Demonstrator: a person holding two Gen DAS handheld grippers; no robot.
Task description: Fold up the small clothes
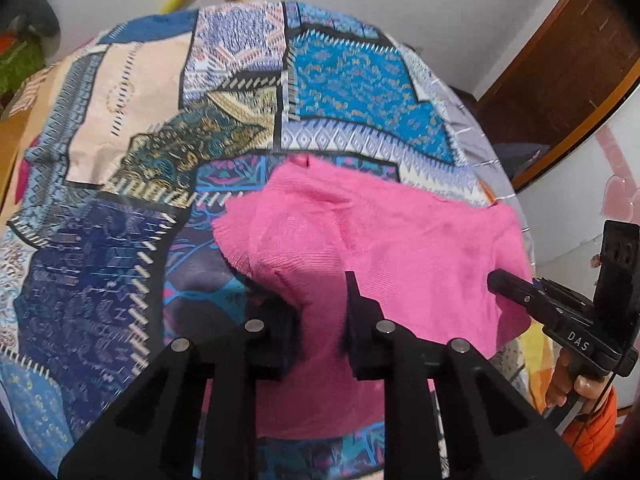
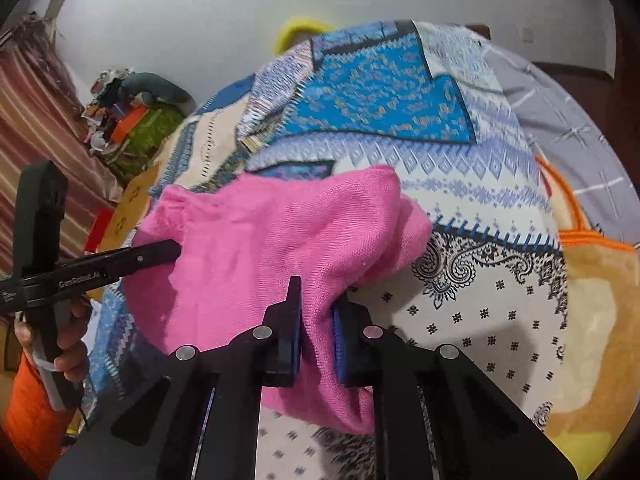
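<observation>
A patchwork-print bedspread [image 1: 352, 80] in blues and cream covers the bed, and a pink knit garment [image 1: 384, 240] lies bunched on it. The left gripper [image 1: 320, 320] is clamped on the garment's near edge — cloth pinched between its fingers. The right gripper [image 2: 318, 320] is likewise closed on the garment's other near corner, with cloth hanging below its jaws.

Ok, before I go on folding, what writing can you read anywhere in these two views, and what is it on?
"DAS" in white, on the black body of the right gripper, seen from the left wrist.
"GenRobot.AI" in white, on the black body of the left gripper, seen from the right wrist.
Smaller white print lower on that same body: too small to read.
The pink garment and patterned bedspread carry no writing.
</observation>
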